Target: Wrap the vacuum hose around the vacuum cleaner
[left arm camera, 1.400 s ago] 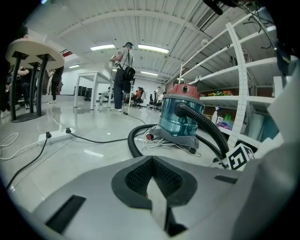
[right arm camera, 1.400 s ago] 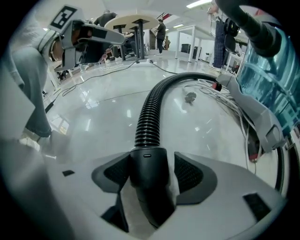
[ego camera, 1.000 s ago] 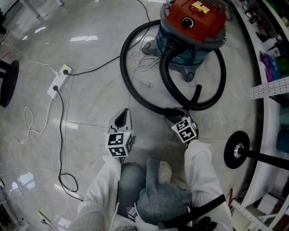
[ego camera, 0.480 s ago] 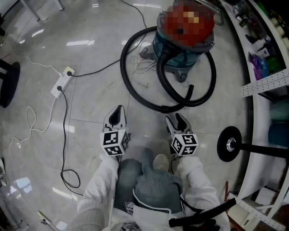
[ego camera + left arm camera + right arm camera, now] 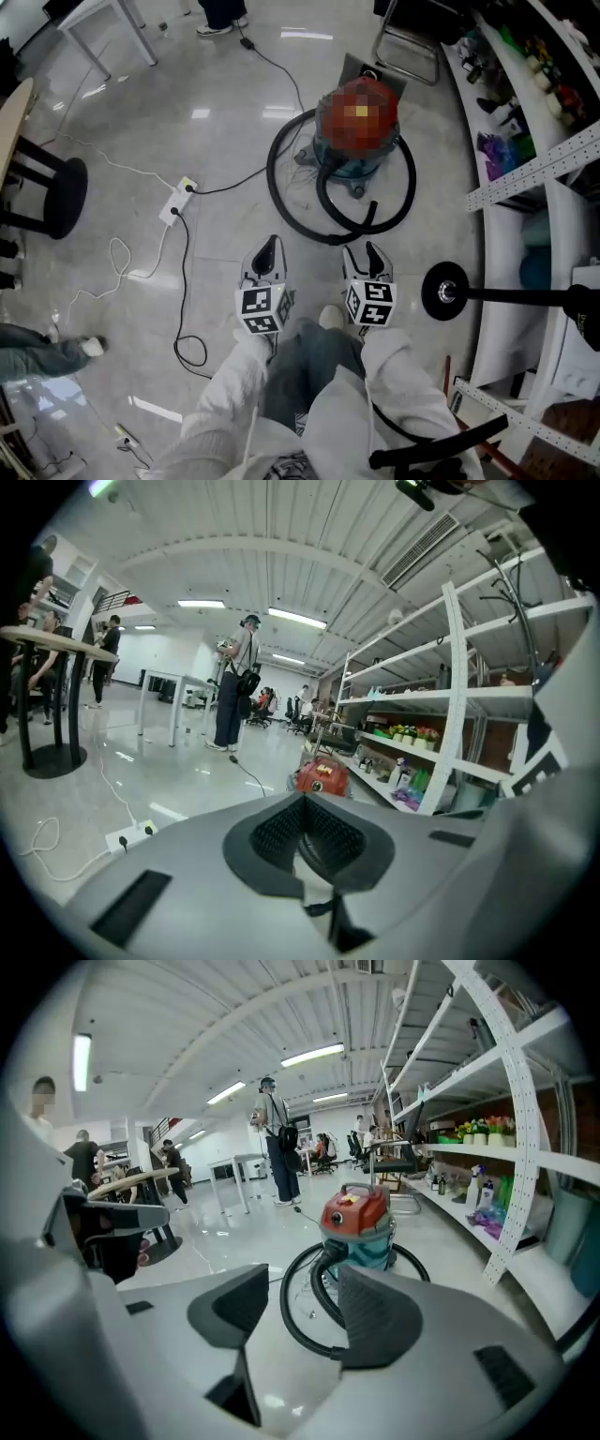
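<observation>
**Left tongs** (image 5: 270, 248): jaws drawn together, nothing between them. Held above the floor, pointing towards the vacuum cleaner. Marker cube (image 5: 262, 311) at the rear, white sleeve behind it.

**Right tongs** (image 5: 366, 255): jaws wide apart and empty, having just closed a little. Level with the left pair and just beside it. Its own marker cube (image 5: 371, 302) sits behind.

**Hose** (image 5: 283, 1302): black and ribbed, lying on the floor in loose loops around the base of the vacuum cleaner. One end is plugged into the front of the body. The free end rests inside the loops on the near side. Well apart from both tongs.

**Vacuum cleaner** (image 5: 358, 161): red top on a blue-green drum, upright on the floor (image 5: 187, 112) ahead of both tongs.

**Surroundings:**
- White power strip (image 5: 176, 202) to the left, with a black cord running from it.
- Round black stool (image 5: 56, 197) further left.
- Stand with a round black base (image 5: 443, 292) to the right.
- White shelving (image 5: 534, 169) along the right side.
- A person (image 5: 239, 682) standing in the distance.
</observation>
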Demonstrator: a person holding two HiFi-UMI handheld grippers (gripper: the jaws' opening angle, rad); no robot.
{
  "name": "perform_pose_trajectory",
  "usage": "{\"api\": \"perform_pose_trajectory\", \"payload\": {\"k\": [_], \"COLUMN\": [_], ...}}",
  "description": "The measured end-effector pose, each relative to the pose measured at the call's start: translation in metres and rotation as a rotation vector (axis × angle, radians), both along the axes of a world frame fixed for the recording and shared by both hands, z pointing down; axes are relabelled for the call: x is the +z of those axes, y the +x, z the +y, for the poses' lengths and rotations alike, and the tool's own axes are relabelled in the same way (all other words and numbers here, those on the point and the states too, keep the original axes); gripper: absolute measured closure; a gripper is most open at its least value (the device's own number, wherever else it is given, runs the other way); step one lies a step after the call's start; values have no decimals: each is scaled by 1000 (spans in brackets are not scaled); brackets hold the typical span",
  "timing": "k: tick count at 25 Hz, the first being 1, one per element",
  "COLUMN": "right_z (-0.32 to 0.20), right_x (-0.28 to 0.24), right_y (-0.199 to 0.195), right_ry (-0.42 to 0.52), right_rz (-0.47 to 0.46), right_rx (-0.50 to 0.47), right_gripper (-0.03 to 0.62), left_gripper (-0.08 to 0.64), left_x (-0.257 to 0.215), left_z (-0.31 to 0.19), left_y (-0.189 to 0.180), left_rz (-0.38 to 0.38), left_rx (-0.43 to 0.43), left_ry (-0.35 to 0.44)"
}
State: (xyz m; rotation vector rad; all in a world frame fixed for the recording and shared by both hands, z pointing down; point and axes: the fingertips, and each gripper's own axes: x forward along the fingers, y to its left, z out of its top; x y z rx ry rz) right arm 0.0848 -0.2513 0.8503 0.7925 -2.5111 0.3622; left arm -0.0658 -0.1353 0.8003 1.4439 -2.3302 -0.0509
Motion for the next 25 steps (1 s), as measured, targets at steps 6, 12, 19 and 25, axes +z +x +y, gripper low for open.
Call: {"api": "perform_pose_trajectory", "payload": {"k": [6, 12, 19, 25], "right_z": [66, 131, 205, 257], "right_x": [-159, -276, -334, -360], "right_y": [29, 71, 136, 206], "right_ry": [-15, 35, 132, 121], "right_rz": [-9, 10, 52, -12], "right_rx": [58, 112, 156, 211], "right_gripper": [348, 370, 560, 568], "left_gripper": [557, 557, 557, 557], "left_x": [-154, -267, -327, -349], "left_z": [56, 129, 198, 247], "left_y": [43, 90, 155, 243], "left_rz": [-8, 28, 22, 12], "left_rx": [47, 80, 95, 111], "left_ry": [-12, -18, 15, 35]}}
